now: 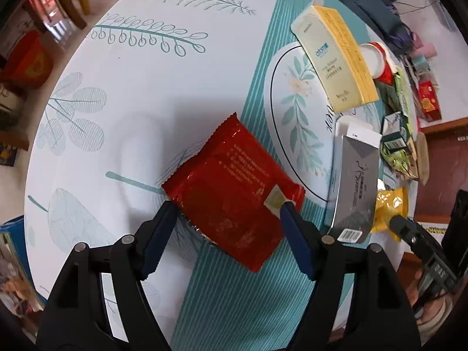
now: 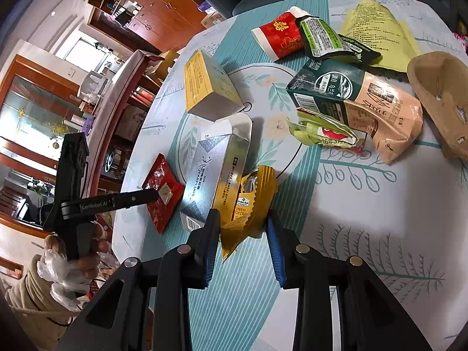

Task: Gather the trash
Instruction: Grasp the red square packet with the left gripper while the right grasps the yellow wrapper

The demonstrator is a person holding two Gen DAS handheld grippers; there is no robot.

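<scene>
A red foil wrapper [image 1: 231,190] lies flat on the table, and my left gripper [image 1: 228,209] is open with its fingers on either side of the wrapper's near end. It also shows in the right wrist view [image 2: 161,190], with the left gripper's finger [image 2: 131,200] over it. My right gripper [image 2: 242,219] is open around the lower end of a yellow snack wrapper [image 2: 248,201], which also shows in the left wrist view [image 1: 390,209]. A silver earplug box [image 2: 213,169] lies between the two wrappers.
On the round table [image 2: 365,219] lie a yellow carton [image 2: 204,84], a red paper cup [image 2: 278,38], a dark snack bag [image 2: 330,41], a green-and-tan pouch [image 2: 359,102], a crumpled green wrapper [image 2: 321,131], yellow paper [image 2: 377,29] and a brown moulded tray [image 2: 441,99]. Cabinets stand left.
</scene>
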